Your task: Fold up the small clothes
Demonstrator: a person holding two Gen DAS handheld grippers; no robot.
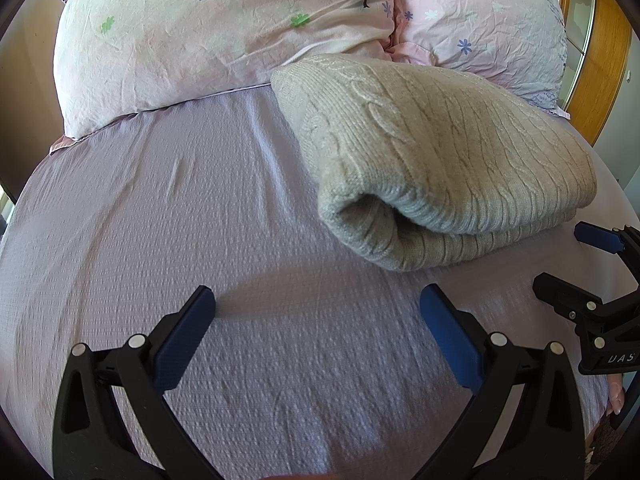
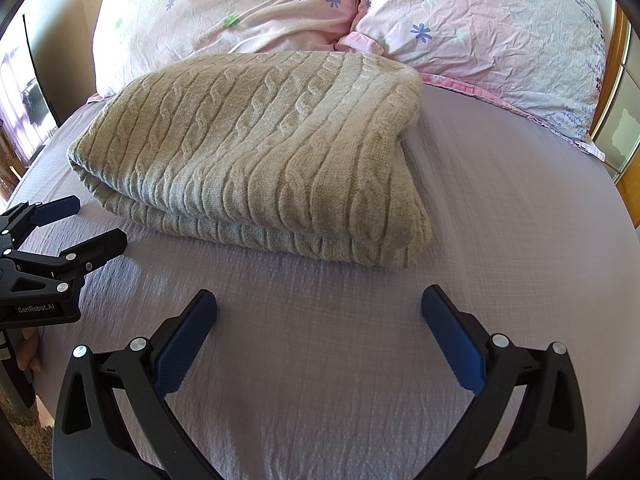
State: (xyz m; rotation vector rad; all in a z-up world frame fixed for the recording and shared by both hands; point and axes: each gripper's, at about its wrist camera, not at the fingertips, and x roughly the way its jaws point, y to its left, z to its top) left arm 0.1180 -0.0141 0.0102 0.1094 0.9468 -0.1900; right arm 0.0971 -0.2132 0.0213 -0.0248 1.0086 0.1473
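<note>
A beige cable-knit sweater (image 1: 440,152) lies folded in layers on the lilac bed sheet (image 1: 160,240), just below the pillows. It also shows in the right wrist view (image 2: 256,152). My left gripper (image 1: 318,300) is open and empty, above the sheet, near and left of the sweater's rolled edge. My right gripper (image 2: 319,300) is open and empty, above the sheet in front of the sweater. Each gripper shows in the other's view, the right gripper (image 1: 560,260) at the right edge and the left gripper (image 2: 92,224) at the left edge, both open.
Two pink flowered pillows (image 1: 224,28) (image 2: 480,36) lie at the head of the bed behind the sweater. A wooden headboard frame (image 1: 600,60) stands at the far right. The bed sheet (image 2: 520,240) spreads on both sides of the sweater.
</note>
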